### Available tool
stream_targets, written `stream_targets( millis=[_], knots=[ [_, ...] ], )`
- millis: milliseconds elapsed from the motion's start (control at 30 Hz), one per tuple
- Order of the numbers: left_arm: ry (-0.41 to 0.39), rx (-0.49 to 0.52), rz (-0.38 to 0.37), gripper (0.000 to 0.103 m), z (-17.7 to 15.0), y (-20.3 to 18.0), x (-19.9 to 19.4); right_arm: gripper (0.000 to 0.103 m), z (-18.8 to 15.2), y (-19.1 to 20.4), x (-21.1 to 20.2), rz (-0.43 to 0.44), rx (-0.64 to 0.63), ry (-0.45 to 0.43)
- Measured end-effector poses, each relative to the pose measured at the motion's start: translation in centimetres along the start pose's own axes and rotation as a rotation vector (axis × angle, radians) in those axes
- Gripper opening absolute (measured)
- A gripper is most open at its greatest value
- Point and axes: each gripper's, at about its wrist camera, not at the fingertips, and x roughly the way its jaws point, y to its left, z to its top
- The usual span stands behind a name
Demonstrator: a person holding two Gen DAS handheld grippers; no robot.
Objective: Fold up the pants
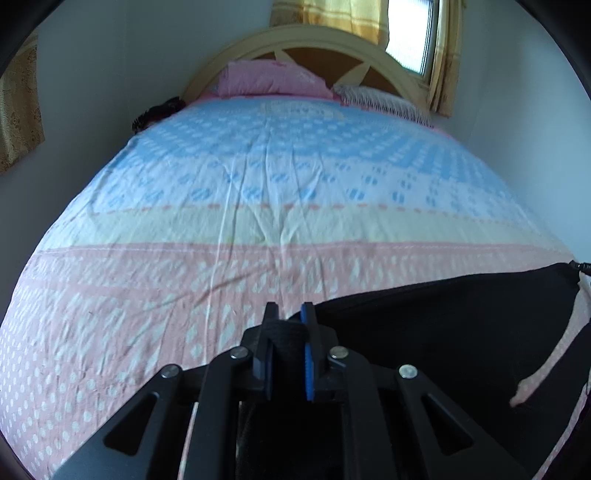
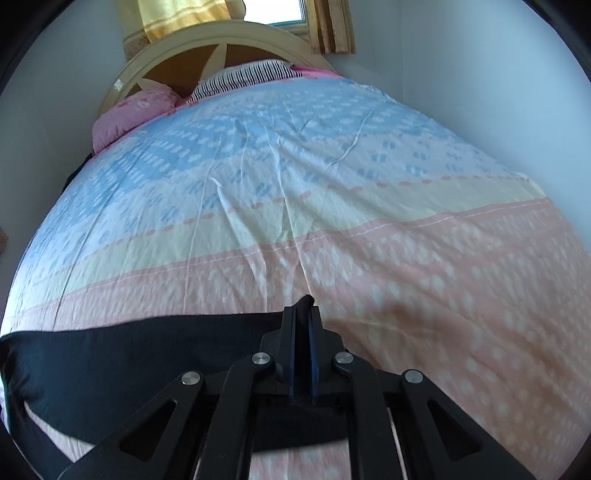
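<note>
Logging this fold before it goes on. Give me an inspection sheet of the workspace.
Surface: bed sheet, banded blue, yellow and pink, creased.
Job's things: black pants stretched between both grippers, above the pink band.
Clutter: dark object at the bed's far left edge, unidentifiable.
Grippers: left gripper shut on bunched pants fabric; right gripper shut on a pants edge.
Cables: nothing seen.
Surroundings: pink pillow, striped pillow, arched headboard, curtains, window, plain walls.
</note>
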Motion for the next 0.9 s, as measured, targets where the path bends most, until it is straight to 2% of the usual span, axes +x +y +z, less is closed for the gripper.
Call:
stream_targets(
  millis=[267,433,700,900],
  knots=[
    [-0.100,-0.008,-0.055,0.013,-0.8,-0.7,-5.0,0.005,-3.2,-0.7,-8.3,0.039,0.018,-0.132],
    [-0.156,-0.028,-0.088,0.013,-2.4,0.0,-8.4,0.005,-5.7,-1.6,-12.9,0.061,0.028,-0.192],
    [-0.188,-0.036,-0.126,0.013,-7.0,1.0,-11.5,0.005,-11.0,-3.6,-16.3,0.066,0.048,-0.190],
    [-0.144,-0.039,-0.141,0.013,-11.7,1.6,-11.0,0.005,-15.4,-4.8,-16.5,0.049,0.050,-0.122]
  ],
)
